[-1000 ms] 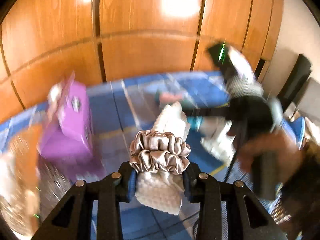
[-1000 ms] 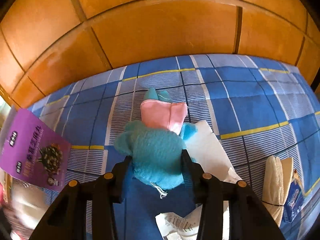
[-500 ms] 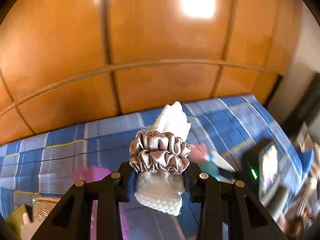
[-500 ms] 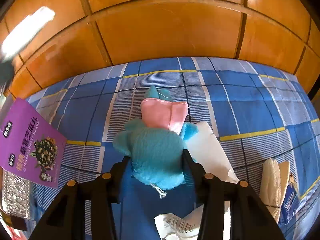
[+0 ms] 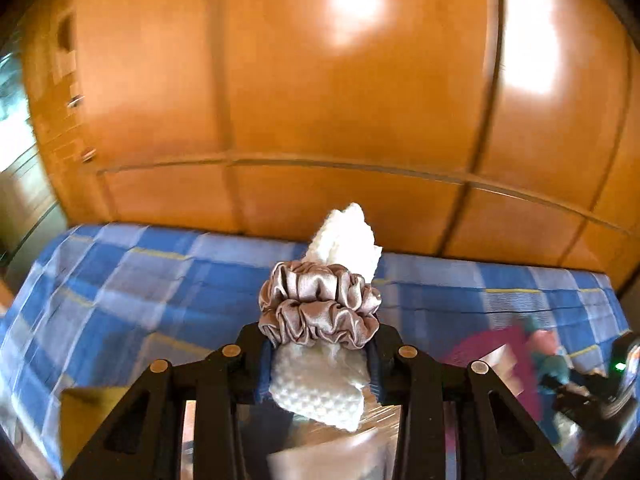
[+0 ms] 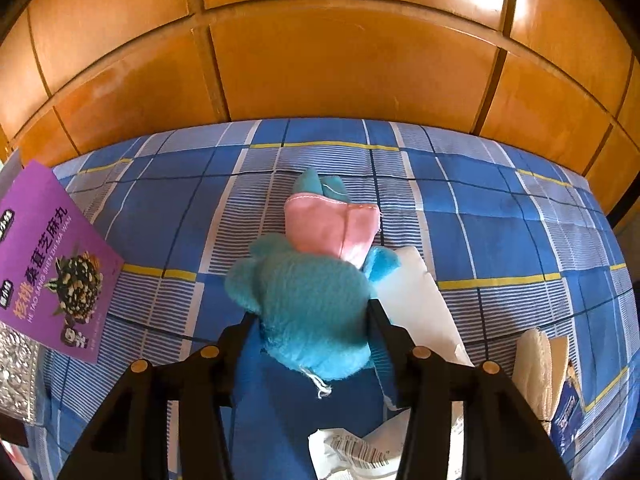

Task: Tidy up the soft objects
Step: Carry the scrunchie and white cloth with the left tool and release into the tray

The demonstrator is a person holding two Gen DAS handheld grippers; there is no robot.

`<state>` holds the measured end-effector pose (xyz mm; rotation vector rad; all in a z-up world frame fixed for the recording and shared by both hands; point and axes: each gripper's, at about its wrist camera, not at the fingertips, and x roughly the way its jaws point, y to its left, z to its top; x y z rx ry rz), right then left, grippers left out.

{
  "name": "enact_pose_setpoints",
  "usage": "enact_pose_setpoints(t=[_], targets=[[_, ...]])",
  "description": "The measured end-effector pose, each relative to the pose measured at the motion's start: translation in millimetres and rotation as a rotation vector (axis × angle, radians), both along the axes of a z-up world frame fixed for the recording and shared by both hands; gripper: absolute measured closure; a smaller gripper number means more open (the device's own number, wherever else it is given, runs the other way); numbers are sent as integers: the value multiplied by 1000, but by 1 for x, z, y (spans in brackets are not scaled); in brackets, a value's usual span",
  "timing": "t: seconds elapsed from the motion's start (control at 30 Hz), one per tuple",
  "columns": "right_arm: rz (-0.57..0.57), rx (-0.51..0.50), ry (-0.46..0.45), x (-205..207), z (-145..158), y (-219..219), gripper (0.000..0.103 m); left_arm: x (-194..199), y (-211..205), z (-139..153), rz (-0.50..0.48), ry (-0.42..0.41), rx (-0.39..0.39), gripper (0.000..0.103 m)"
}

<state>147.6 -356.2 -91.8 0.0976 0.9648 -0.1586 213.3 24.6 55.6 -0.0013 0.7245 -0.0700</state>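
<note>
Left gripper (image 5: 318, 356) jaws clamp white knit cloth (image 5: 320, 392) ringed by satin scrunchie (image 5: 318, 310), carried above the bed (image 5: 120, 292); right gripper (image 6: 312, 320) jaws have just been opening around teal plush (image 6: 308, 304) lying mid-bed, so lift clear only once the pads part.

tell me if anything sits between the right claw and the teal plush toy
Nothing does. The teal plush toy already lies between the fingers of the right claw, whose jaws have just been opening around it. It rests on the blue checked cloth.
</note>
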Motion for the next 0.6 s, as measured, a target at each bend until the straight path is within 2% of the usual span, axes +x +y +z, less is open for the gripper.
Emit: enact_pose_setpoints(t=[0.2, 0.33, 0.43, 0.6], targets=[[23, -64, 4, -1, -2, 8, 53, -47, 82, -16, 130, -7, -39, 65], [36, -114, 16, -1, -6, 13, 53, -87, 125, -36, 212, 13, -73, 65], [51, -162, 23, -2, -8, 19, 53, -116, 144, -54, 261, 34, -79, 64], [52, -191, 21, -3, -8, 21, 53, -146, 167, -95, 326, 125, -117, 64]])
